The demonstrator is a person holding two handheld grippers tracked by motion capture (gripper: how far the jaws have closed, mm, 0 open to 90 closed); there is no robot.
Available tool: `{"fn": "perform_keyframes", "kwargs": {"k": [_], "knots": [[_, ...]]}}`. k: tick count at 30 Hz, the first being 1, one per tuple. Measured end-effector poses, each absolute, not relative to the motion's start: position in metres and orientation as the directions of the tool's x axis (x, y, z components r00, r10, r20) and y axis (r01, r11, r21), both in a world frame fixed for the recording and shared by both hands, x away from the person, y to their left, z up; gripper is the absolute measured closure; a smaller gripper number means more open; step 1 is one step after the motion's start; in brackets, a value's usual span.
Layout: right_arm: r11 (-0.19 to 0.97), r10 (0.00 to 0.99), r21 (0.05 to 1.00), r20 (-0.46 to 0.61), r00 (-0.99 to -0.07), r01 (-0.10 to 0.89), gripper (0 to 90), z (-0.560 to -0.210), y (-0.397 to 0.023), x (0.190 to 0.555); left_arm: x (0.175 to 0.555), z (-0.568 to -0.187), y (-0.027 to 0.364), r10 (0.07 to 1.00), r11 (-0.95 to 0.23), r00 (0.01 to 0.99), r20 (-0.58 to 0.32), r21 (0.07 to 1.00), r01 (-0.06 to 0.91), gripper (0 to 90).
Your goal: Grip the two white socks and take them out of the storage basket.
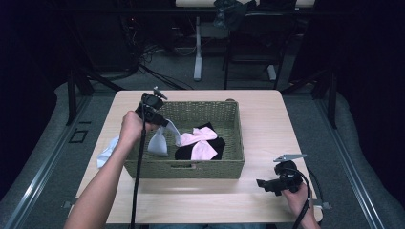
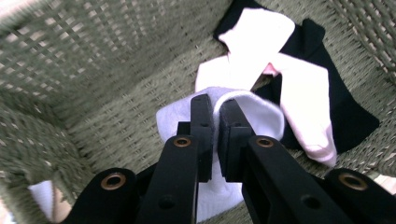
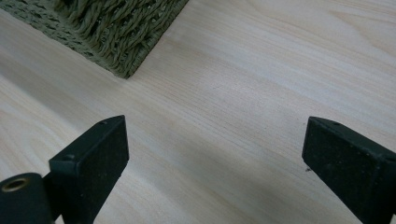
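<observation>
1 white sock (image 2: 252, 114) hangs pinched in my left hand-held gripper (image 2: 215, 140), its length drooping straight down over the basket's (image 1: 191, 168) left end, above the pink socks (image 1: 200, 142) and black cloth (image 1: 217, 145) inside. My left hand (image 1: 130, 128) is raised, wrist bent inward. My right hand-held gripper (image 3: 215, 154) rests gaping on the table (image 1: 267, 119), well apart.

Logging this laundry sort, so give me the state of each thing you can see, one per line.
left gripper: shut on the white sock, above the basket.
white sock: pinched, hanging.
right gripper: open, empty, over the table.
basket: upright, open top.
pink socks: lying in the basket.
black socks: under the pink ones.
</observation>
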State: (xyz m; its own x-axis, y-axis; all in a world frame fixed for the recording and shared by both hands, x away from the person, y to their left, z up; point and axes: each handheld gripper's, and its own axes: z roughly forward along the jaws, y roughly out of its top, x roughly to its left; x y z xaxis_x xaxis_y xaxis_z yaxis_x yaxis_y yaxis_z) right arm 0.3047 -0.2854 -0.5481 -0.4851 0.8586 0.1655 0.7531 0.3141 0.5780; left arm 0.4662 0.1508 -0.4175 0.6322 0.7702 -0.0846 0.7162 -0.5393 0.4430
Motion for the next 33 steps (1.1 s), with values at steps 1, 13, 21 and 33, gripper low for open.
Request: {"fn": "perform_keyframes", "kwargs": {"k": [1,13,21,33], "knots": [[0.313,0.859,0.579,0.165,-0.485,0.753,6.6,-0.548,-0.286,0.305,0.466,-0.414,0.151,0.77,-0.537,0.632,-0.084,0.449,0.714,86.4],[0.312,0.86,0.574,0.167,-0.482,0.757,6.5,-0.549,-0.286,0.306,0.469,-0.378,0.153,0.771,-0.542,0.634,-0.053,0.469,0.698,86.4],[0.317,0.86,0.578,0.16,-0.485,0.752,6.5,-0.549,-0.285,0.305,0.473,-0.356,0.156,0.779,-0.533,0.626,-0.037,0.487,0.692,86.3],[0.32,0.858,0.573,0.162,-0.487,0.754,6.5,-0.549,-0.285,0.305,0.47,-0.326,0.183,0.816,-0.48,0.577,-0.019,0.532,0.697,86.3]]}}
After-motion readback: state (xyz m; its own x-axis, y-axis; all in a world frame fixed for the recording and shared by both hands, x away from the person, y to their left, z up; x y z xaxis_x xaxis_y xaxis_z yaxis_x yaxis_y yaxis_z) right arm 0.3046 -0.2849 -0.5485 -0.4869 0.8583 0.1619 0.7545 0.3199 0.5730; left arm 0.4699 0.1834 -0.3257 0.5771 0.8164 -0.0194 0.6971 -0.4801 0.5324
